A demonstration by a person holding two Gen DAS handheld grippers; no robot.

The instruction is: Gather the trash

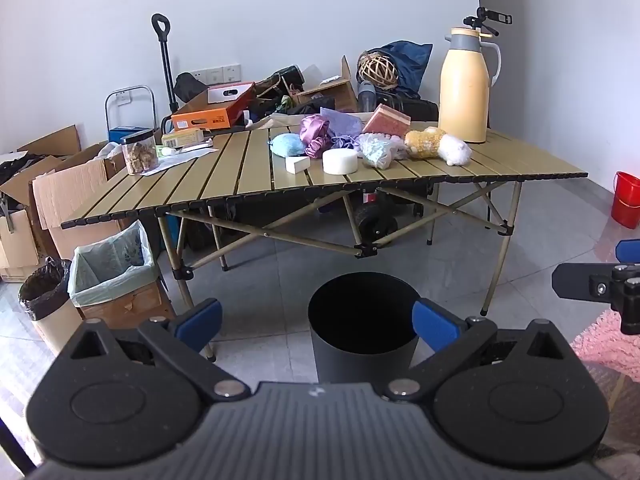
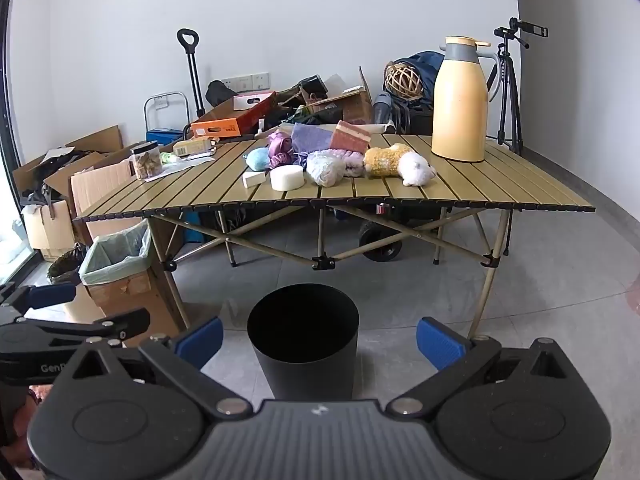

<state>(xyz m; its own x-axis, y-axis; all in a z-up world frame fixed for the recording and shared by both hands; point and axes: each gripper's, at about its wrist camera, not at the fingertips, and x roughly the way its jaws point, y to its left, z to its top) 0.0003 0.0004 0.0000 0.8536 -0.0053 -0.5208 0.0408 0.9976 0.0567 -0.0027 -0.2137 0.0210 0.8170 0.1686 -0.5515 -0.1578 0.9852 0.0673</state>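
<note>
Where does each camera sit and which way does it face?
Left wrist: on the left hand-held gripper, angled down at the black bin and table; the right hand-held gripper shows at the right edge.
Right wrist: on the right hand-held gripper, same aim; the left one shows at left.
Shared: bin, table, yellow jug.

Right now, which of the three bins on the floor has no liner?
The black round bin in front of the table, between the open grippers. The cardboard-box bin has a pale green bag; the beige bin beside it has a black one.
</note>
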